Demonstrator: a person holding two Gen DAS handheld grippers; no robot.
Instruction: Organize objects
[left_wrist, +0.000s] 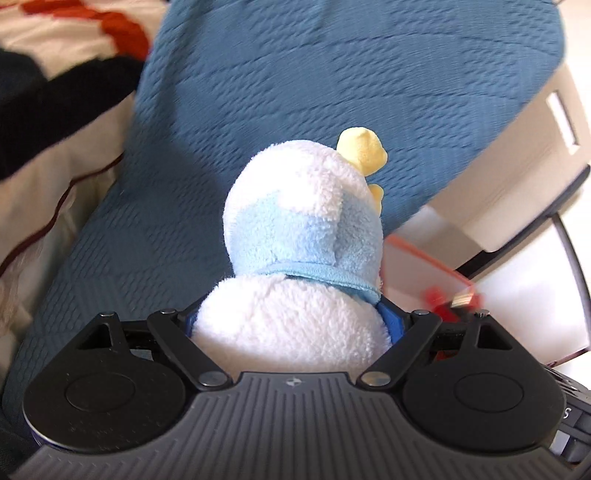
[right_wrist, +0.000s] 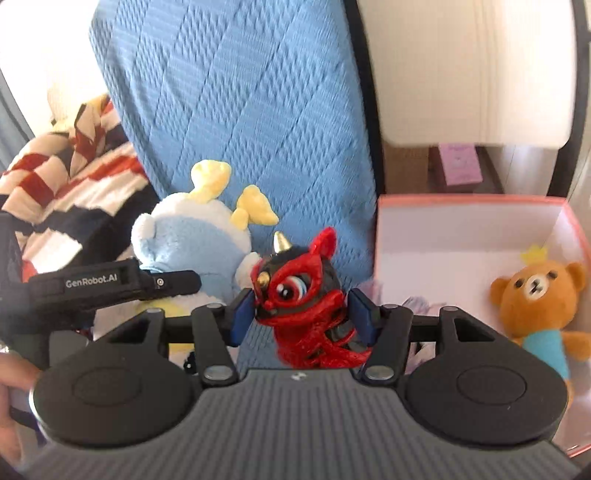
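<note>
Blue quilted cover (right_wrist: 236, 110) fills the background, a striped blanket (right_wrist: 70, 184) beside it. We have the left gripper (left_wrist: 291, 325) set wide, its fingers pressed on the white-and-blue plush (left_wrist: 299, 229). The right gripper (right_wrist: 301, 314) stands about half open, fingers clamped on the red-and-black toy (right_wrist: 299, 291). We note the pink-rimmed box (right_wrist: 443, 236) just right, holding a brown bear (right_wrist: 535, 299).

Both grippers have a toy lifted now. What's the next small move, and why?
Probably swing the right gripper rightward over the pink-rimmed box and lower it. It already grips the red and black toy, the box sits open just to its right, and a brown bear already lies inside.
</note>
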